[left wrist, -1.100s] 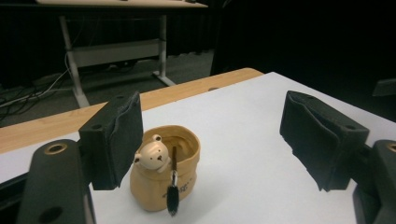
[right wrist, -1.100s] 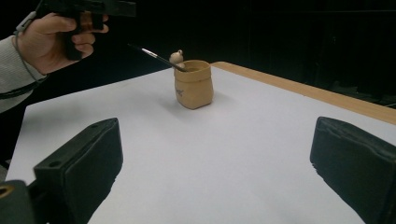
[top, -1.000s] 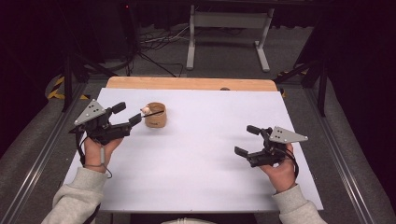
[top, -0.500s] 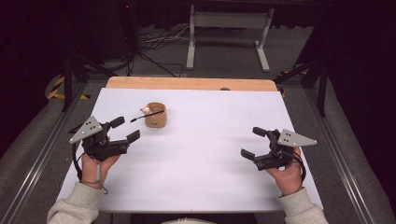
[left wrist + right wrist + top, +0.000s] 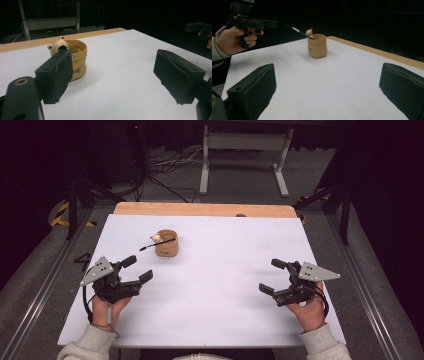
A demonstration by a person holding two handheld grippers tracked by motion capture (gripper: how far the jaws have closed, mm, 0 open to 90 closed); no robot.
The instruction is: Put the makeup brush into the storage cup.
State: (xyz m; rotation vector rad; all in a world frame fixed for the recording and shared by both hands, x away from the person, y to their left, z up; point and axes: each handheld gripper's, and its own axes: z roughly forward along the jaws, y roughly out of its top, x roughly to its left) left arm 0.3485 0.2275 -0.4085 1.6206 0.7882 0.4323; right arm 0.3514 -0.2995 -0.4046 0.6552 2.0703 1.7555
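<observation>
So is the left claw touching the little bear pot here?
Apart. In the high view the left claw sits well short of the bear pot, with bare white table between them; its jaws stand open on nothing.

Brush [image 5: 156,243] in the pot [image 5: 166,245], far left on the table [image 5: 225,320].

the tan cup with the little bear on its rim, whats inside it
A thin dark brush leans out of the tan cup over its rim, beside the little bear. The cup's wall hides the bottom, so I cannot tell what else it holds.
</observation>
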